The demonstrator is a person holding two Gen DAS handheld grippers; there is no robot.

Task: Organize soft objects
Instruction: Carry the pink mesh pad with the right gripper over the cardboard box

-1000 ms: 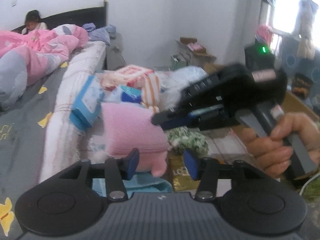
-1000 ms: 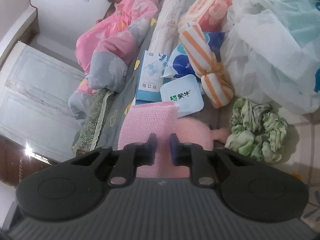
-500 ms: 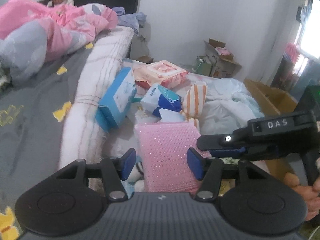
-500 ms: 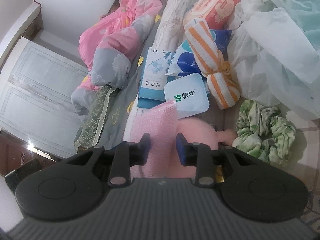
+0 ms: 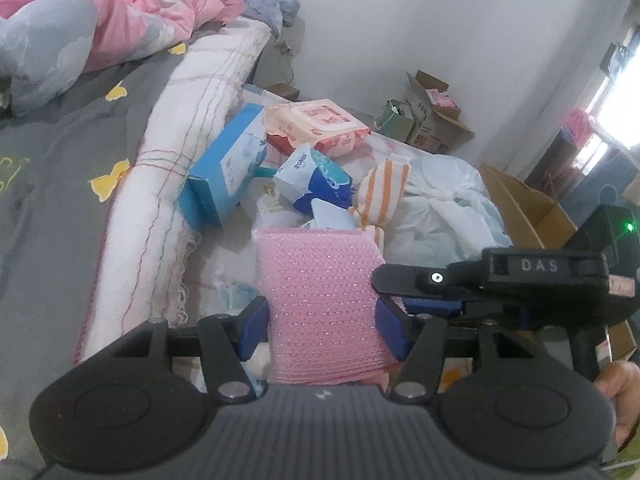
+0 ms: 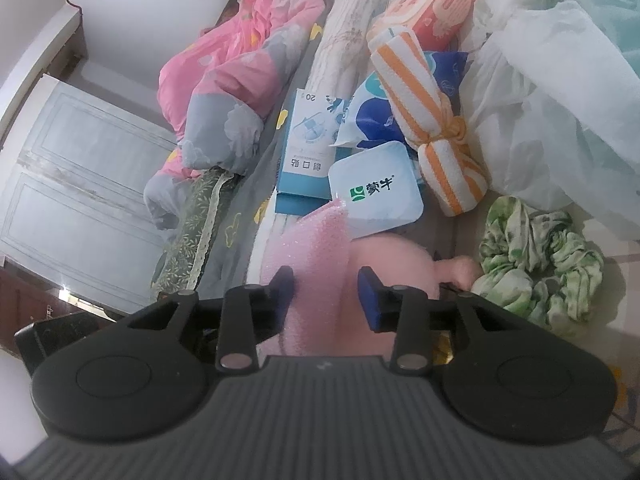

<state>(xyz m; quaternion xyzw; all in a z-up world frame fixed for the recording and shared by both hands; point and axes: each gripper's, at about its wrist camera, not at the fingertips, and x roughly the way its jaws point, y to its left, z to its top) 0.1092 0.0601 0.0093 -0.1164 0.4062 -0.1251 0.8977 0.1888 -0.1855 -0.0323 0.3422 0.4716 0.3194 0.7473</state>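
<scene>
Left gripper closed around pink sponge cloth, both blue pads touching its sides. Right gripper spread wide, straddling the same cloth and pink plush without contact; green scrunchie just right

Our left gripper is a ribbed dark grey body with two round discs, black linkage arms on silver screws, and blue finger pads. Our right gripper matches it; from the side it reads "DAS" in white, beside a bare-skinned hand.
</scene>
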